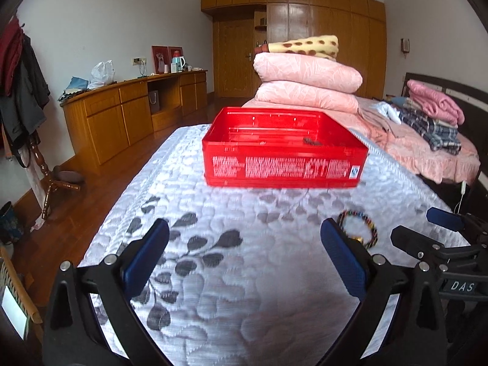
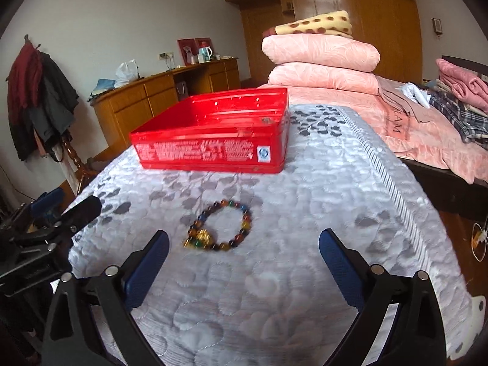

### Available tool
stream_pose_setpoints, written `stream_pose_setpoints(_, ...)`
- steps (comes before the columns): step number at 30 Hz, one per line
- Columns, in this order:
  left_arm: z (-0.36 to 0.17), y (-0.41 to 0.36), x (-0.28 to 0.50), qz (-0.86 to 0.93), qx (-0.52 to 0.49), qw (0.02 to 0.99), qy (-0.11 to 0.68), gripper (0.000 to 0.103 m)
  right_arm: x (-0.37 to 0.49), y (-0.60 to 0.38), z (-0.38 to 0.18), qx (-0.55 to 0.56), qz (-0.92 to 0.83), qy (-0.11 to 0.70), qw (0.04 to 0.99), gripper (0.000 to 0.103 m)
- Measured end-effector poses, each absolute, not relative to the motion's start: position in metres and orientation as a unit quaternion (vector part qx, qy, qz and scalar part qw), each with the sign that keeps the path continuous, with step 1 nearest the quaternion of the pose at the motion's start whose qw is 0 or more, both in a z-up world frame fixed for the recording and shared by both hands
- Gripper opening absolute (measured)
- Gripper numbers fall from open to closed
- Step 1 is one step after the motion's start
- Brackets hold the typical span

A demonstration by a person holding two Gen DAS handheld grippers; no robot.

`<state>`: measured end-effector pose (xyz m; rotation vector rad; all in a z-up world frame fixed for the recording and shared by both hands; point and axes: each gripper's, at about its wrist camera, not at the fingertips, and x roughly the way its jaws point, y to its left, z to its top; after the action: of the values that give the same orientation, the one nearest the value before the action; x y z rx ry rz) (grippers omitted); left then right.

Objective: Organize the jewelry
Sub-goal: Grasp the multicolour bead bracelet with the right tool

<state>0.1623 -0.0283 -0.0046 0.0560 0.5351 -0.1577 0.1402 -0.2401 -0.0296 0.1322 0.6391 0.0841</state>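
On the quilted mattress [image 2: 305, 274], our right gripper [image 2: 244, 241] was spread wide, bracelet [image 2: 221, 227] at 11 o'clock; we'd pinch the beads gently, then carry them to the red box [image 2: 213, 149].

Left gripper [image 1: 244, 231] was gaping too, empty.

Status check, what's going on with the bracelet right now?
Left gripper open, right gripper open, both empty. Beaded bracelet on quilt, outside red box. Nothing blocking.

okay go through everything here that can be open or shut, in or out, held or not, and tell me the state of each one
left gripper: open, holding nothing
right gripper: open, holding nothing
red box: lid off, top open, resting on the quilted mattress
bead bracelet: lying loose on the mattress, outside the box
small dark item: inside the box, too small to identify
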Motion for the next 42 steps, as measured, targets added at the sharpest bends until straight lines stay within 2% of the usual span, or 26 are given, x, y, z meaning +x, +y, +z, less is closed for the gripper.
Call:
stream_pose_setpoints(3, -0.014, -0.025, 0.159, -0.07, 0.034, 0.961, 0.267, 0.097, 0.14, -0.234, -0.036, 0.069, 0.056, 0.318, 0.944, 0.094)
stream_pose_setpoints(6, -0.021, -0.018, 0.158, -0.061, 0.028, 0.961, 0.27, 0.097, 0.141, -0.229, -0.039, 0.072, 0.069, 0.313, 0.945, 0.081)
stream_pose_setpoints(7, -0.022, -0.015, 0.158, -0.058, 0.023, 0.961, 0.27, 0.097, 0.142, -0.228, -0.04, 0.073, 0.075, 0.314, 0.944, 0.072)
stream_pose_setpoints(10, -0.024, -0.008, 0.16, -0.051, 0.014, 0.961, 0.271, 0.097, 0.147, -0.223, -0.045, 0.083, 0.104, 0.328, 0.935, 0.057)
stream_pose_setpoints(23, -0.025, -0.005, 0.163, -0.055, 0.013, 0.962, 0.268, 0.097, 0.177, -0.242, -0.04, 0.1, 0.05, 0.356, 0.928, 0.051)
stream_pose_setpoints(30, -0.023, -0.012, 0.167, -0.064, 0.012, 0.962, 0.265, 0.097, 0.193, -0.248, -0.045, 0.097, 0.04, 0.382, 0.918, 0.031)
stream_pose_setpoints(38, -0.027, -0.019, 0.17, -0.07, 0.016, 0.96, 0.272, 0.097, 0.201, -0.242, -0.049, 0.085, 0.039, 0.397, 0.913, 0.022)
stream_pose_setpoints(42, -0.027, -0.022, 0.17, -0.073, 0.016, 0.959, 0.273, 0.097, 0.204, -0.239, -0.049, 0.071, 0.033, 0.4, 0.913, 0.011)
